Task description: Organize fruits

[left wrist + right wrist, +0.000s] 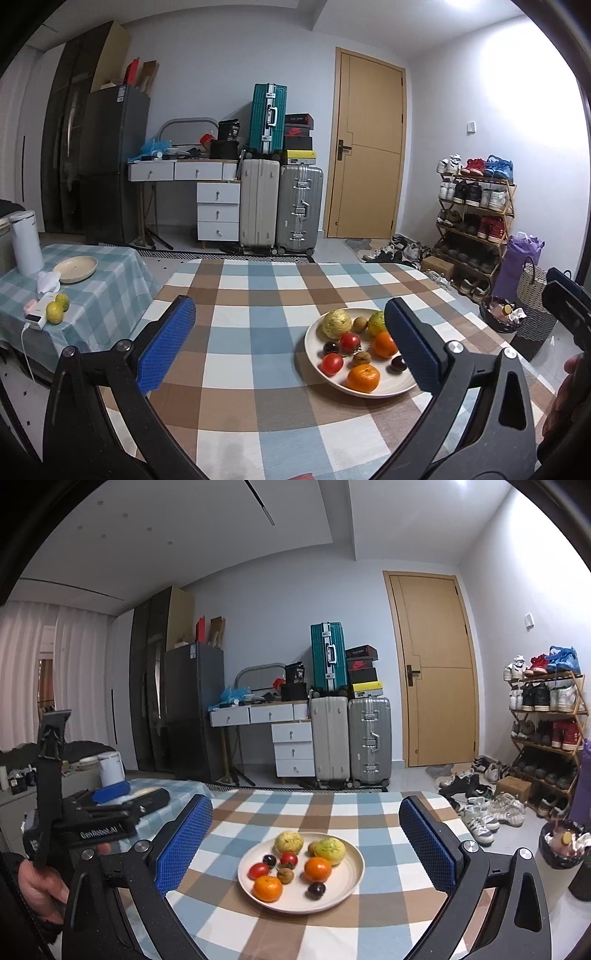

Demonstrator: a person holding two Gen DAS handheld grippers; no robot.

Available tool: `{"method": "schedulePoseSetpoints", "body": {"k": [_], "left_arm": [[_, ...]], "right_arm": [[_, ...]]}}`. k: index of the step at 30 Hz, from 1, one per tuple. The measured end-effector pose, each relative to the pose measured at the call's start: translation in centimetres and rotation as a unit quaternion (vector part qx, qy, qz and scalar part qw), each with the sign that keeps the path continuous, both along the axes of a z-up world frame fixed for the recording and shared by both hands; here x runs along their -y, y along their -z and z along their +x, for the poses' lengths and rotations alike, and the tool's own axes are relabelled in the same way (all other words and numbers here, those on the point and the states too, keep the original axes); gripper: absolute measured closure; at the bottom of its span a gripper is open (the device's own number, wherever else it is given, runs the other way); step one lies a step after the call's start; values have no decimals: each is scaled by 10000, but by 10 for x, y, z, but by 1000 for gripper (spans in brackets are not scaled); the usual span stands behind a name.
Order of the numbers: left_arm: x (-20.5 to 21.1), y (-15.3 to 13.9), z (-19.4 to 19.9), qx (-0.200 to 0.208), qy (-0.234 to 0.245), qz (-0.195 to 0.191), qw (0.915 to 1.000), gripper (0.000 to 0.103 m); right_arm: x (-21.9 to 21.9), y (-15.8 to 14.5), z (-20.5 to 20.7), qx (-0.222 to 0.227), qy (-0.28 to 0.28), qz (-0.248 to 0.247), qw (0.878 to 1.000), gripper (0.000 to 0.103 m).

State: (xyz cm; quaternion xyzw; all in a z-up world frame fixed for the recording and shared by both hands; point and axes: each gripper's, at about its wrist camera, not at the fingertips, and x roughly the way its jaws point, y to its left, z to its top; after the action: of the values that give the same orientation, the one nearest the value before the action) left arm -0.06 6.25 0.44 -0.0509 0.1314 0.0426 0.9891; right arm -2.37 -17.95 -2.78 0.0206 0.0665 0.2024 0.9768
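Checked cloth (258,295) covers the table; plate (354,871) sits on it, holding ten-odd fruits: two oranges (267,888), two tomatoes (258,870), two dark plums (316,890), yellow-green citrus (288,842), small brown ones. Both grippers hover on the near side of the plate, neither touching anything.

Left gripper (290,345): fingers spread wide, nothing between them, plate off to its right. Right gripper (304,853): also spread, empty, plate framed between its fingers.

Stage is ambiguous: fruits gathered on the plate fits either a sorted result or a pile waiting to be split out.

Risks, as a judgement: fruits are round and packed close, so a finger closing on one could nudge a neighbour off the shallow rim. Tomatoes look soft, hard squeeze would bruise. Both grippers near the plate could collide.

View differences: left wrist alone shows a side table left of the plate with a second, empty plate (75,268) and two limes (57,308). Right wrist alone shows the left gripper's body and the hand (40,886) holding it
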Motion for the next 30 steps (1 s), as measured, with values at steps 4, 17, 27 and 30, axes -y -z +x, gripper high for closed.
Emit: {"method": "schedulePoseSetpoints", "body": {"k": [4,17,27,30], "left_arm": [[-2,13,3,44,-31,39,10000,1],[-2,60,27,-238,-44,196,9995,1],[-7,85,41,-402,-59,231,9989,1],[-6,86,42,-399,-60,241,9989,1]], "right_arm": [[2,11,3,-55,31,-54,10000,0],[7,52,25,-384,132,-141,9991,0],[-4,75,30,-496,77,-568,9971,0],[-2,77,34,-570,61,-535,9969,0]]}}
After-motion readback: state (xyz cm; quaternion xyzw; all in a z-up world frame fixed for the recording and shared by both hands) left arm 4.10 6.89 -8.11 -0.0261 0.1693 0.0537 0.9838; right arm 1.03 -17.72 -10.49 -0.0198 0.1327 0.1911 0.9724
